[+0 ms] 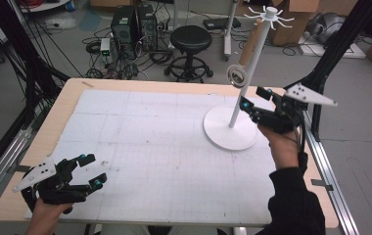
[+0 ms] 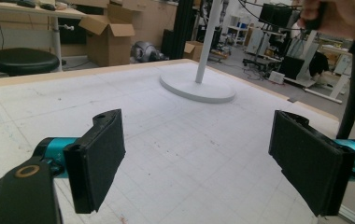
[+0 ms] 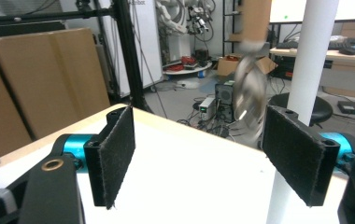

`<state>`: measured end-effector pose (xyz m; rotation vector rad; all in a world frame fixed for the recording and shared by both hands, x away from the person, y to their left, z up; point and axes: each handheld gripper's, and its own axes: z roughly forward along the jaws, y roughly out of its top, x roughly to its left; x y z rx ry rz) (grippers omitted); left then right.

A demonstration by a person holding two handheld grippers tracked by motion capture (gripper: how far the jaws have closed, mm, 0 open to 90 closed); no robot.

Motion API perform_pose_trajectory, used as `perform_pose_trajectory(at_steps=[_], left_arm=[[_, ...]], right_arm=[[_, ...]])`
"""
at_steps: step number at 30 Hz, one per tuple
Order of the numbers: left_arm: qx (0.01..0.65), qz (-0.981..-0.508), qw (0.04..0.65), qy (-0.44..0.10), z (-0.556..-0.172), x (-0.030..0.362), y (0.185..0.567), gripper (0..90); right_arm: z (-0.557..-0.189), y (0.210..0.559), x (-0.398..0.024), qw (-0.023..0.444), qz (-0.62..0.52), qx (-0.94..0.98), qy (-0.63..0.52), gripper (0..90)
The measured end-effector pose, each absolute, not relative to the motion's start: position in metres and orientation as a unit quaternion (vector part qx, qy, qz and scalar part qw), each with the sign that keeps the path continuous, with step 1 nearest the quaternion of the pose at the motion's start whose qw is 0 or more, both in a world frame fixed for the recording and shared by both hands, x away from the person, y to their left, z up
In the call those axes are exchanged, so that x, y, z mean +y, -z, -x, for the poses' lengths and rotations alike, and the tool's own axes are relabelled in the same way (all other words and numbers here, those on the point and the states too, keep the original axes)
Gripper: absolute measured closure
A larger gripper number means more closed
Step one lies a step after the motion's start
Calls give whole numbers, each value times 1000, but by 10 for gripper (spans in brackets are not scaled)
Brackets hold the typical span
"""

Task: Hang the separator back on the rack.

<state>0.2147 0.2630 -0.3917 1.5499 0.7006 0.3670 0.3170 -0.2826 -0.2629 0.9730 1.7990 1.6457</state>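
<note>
Your left gripper [image 1: 87, 170] sits at the near left corner of the table [image 1: 66, 98], jaws wide apart, nothing between them; bare white mat [image 1: 150, 142] ahead of it. A black stool [image 1: 190, 41] stands on the floor beyond the far edge. Centre-right, the white stand [image 1: 230, 128] rests on its round base, pole upright. A silver ring [image 1: 236, 76] hangs beside the pole, blurred in the right gripper view. Your right gripper [image 1: 253, 102] is just right of the pole, jaws apart, empty; the pole crowds its right jaw.
</note>
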Motion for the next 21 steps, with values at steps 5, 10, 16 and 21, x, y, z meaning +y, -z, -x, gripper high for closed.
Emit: perform_pose_trajectory(at_steps=[5, 10, 16, 21], left_arm=[[311, -676, 647, -163, -216, 262, 392, 187], [313, -671, 650, -169, -215, 261, 391, 187], [311, -671, 650, -173, -213, 259, 390, 187], [307, -673, 650, -175, -211, 258, 390, 187]], right_arm=[[-276, 297, -286, 259, -347, 672, -601, 209], [-236, 336, -292, 253, -348, 681, -593, 208], [-208, 362, -296, 263, -366, 687, -571, 181], [-200, 366, -297, 267, -367, 689, -565, 181]])
